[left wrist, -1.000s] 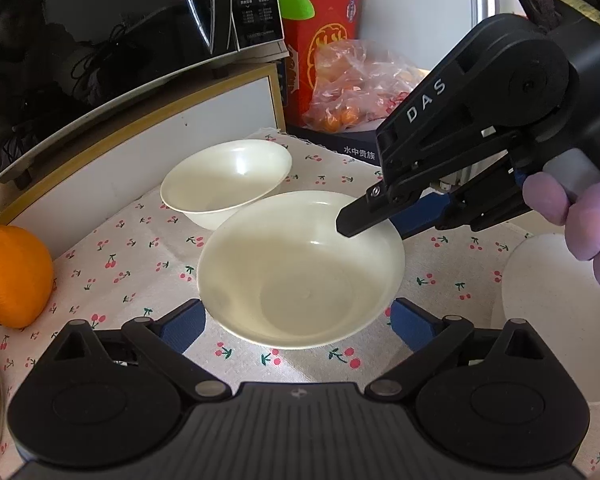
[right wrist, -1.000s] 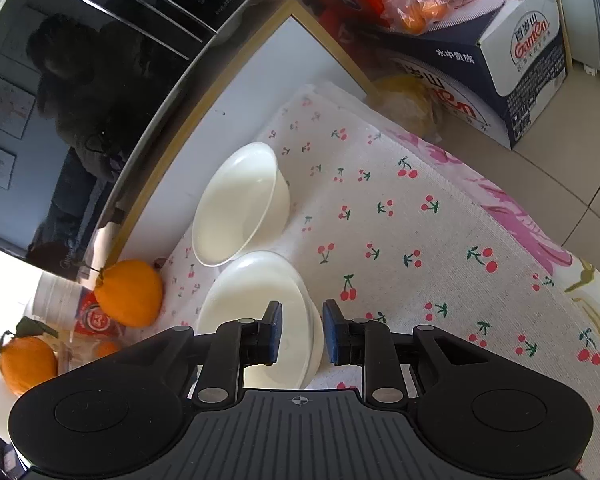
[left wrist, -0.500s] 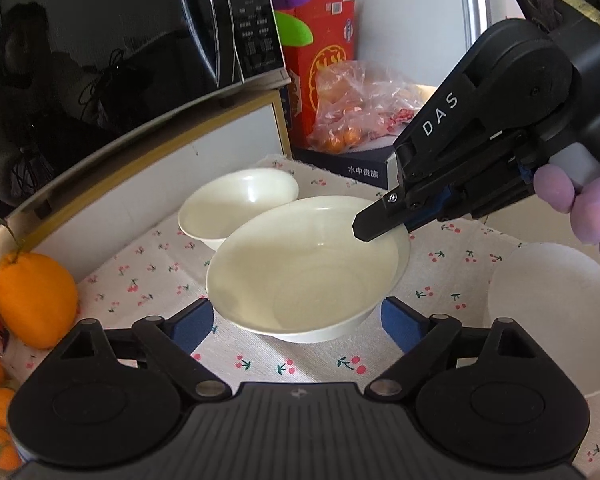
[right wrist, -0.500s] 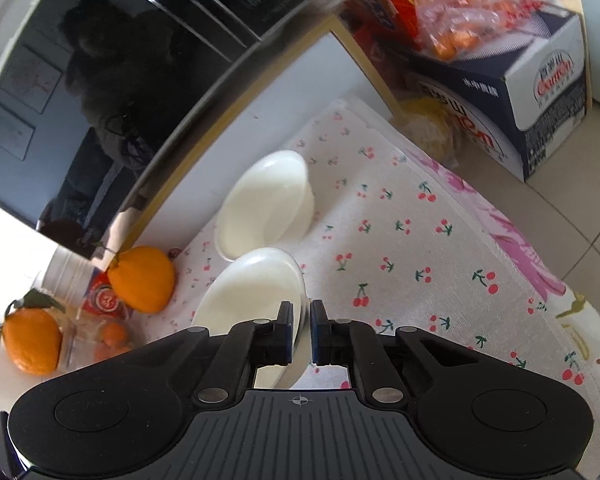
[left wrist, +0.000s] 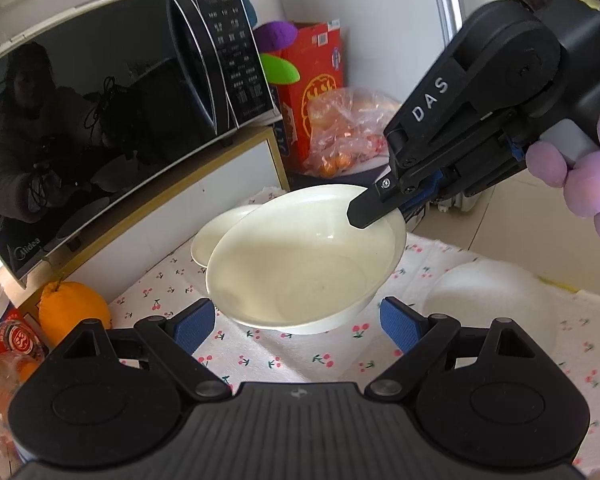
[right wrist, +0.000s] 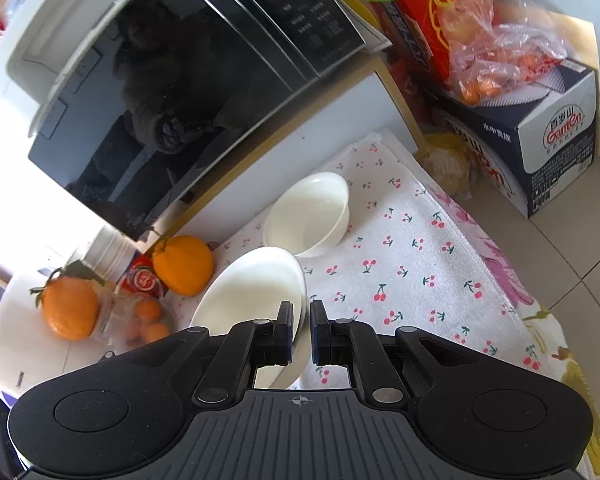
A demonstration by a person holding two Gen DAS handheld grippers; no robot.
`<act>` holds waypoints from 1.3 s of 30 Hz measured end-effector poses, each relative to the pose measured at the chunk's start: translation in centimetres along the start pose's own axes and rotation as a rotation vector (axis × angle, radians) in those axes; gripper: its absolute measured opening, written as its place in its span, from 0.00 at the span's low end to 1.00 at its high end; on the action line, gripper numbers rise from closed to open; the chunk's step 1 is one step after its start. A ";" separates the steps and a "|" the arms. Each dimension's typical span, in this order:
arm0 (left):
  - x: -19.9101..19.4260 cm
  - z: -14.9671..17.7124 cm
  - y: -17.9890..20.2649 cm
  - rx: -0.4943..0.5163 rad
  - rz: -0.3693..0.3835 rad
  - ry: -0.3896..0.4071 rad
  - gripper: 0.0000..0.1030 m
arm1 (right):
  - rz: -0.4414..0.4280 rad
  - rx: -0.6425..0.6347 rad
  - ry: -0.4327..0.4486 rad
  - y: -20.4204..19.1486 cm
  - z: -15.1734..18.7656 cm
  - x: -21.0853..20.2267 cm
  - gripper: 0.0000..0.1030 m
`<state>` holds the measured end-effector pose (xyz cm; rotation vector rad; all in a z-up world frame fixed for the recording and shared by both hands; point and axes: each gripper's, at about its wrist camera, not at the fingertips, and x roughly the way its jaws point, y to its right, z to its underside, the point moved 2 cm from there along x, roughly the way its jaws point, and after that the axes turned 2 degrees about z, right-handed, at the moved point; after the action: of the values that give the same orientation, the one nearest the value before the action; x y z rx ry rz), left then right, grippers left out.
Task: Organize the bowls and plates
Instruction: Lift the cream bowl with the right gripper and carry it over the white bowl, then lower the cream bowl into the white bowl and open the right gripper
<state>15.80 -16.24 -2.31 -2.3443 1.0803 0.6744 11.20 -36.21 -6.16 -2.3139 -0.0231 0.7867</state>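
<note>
Plate (left wrist: pixel 300 264), pinched at its right rim by the right tongs (right wrist: pixel 300 320), hangs tilted just before the smaller bowl (right wrist: pixel 308 216); left tongs (left wrist: pixel 296 324) spread, empty.

The plate (left wrist: pixel 300 264) hung above the cloth (left wrist: pixel 260 356), before the bowl (right wrist: pixel 308 216); an orange (left wrist: pixel 74 306) lay left.

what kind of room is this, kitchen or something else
Most likely a home kitchen corner. A microwave sits on a low cabinet, white bowls stand on a cherry-print cloth, and loose oranges and a bag of fruit lie close by.
</note>
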 end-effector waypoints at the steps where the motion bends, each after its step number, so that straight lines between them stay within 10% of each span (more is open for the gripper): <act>1: -0.4 -0.1 0.1 -0.008 0.000 0.003 0.85 | -0.004 -0.004 0.002 -0.1 0.1 -0.5 0.09; 21: -4.7 0.3 4.4 -0.036 -0.010 0.042 0.87 | -0.015 -0.063 0.016 0.8 3.9 -7.1 0.09; 39: -2.1 1.4 7.2 -0.012 0.070 -0.055 0.88 | 0.158 -0.144 -0.102 2.5 5.6 -7.3 0.09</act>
<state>8.61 -18.38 -3.62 -2.2927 1.1413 0.7686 1.71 -36.38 -7.13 -2.4307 0.0612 1.0116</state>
